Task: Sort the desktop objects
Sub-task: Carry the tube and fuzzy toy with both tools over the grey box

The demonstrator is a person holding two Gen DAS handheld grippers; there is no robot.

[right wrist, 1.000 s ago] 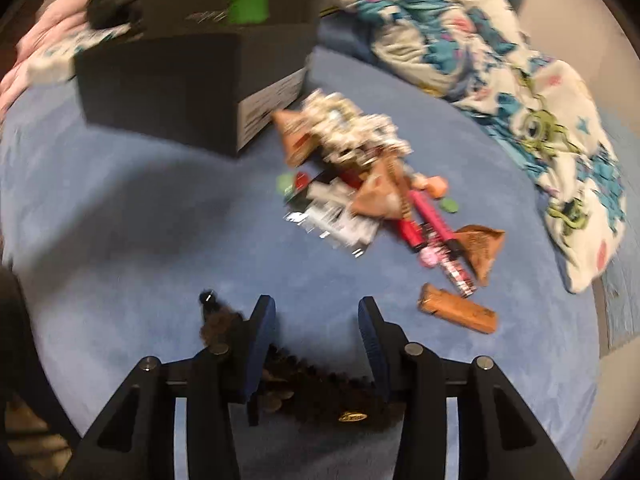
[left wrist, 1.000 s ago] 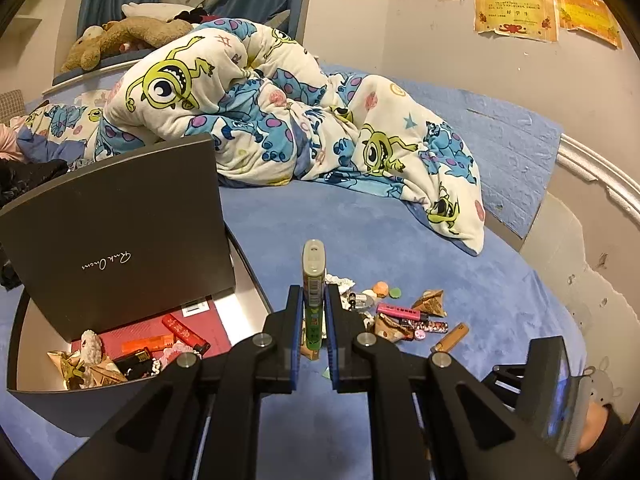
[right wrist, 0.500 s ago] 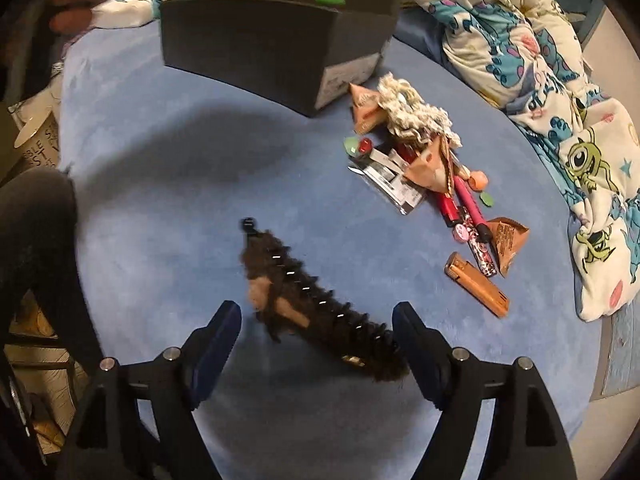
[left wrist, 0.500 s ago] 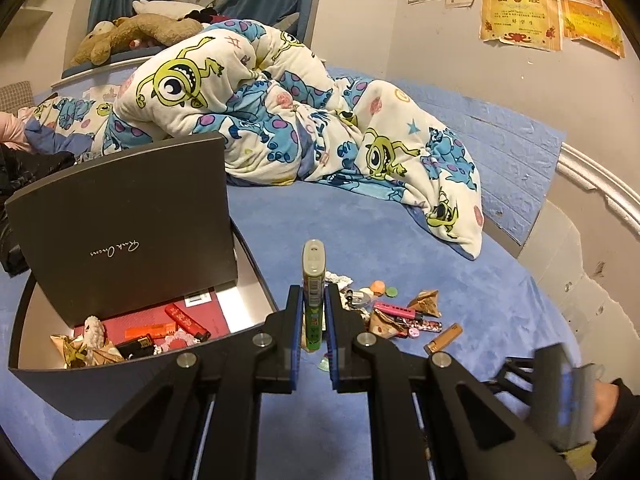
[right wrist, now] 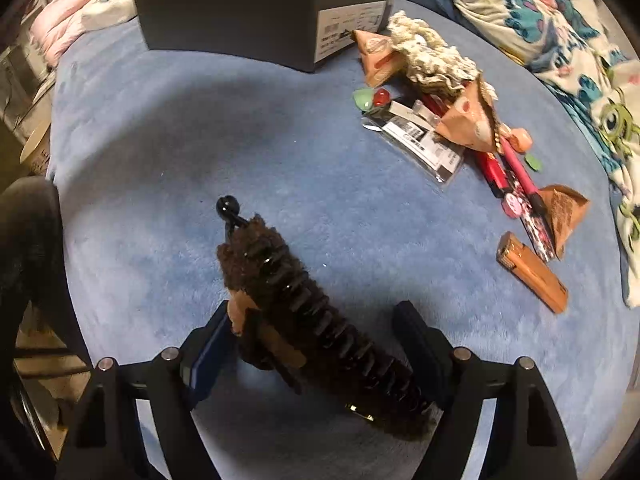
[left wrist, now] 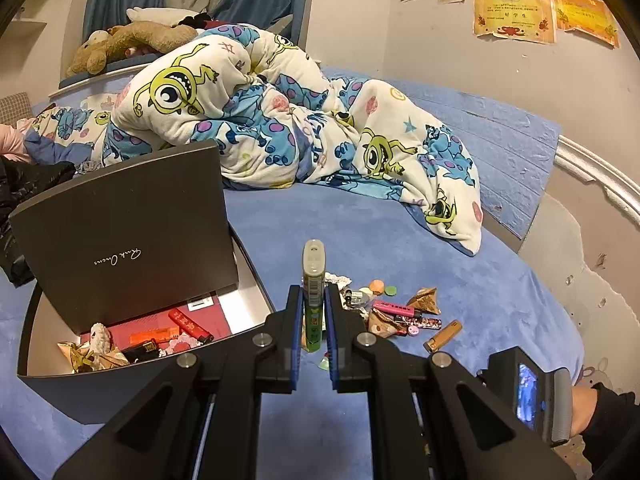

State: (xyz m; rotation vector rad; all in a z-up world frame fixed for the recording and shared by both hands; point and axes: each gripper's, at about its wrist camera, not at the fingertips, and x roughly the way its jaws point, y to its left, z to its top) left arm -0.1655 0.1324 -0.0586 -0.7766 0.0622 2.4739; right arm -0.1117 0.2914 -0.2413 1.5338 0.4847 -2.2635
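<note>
Over the blue bed, the left gripper was clamped on a green lighter beside the open box; lowering it inside before letting go seemed wise. The right gripper stood apart, straddling a furry hair clip.

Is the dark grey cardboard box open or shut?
Open: the dark grey cardboard box has its lid propped up, with small items visible inside.

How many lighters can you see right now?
4 at least: green lighter clamped in the left gripper, orange-brown lighter loose on the bed, red lighter and orange lighter in the box. Clutter may hide more.
</note>
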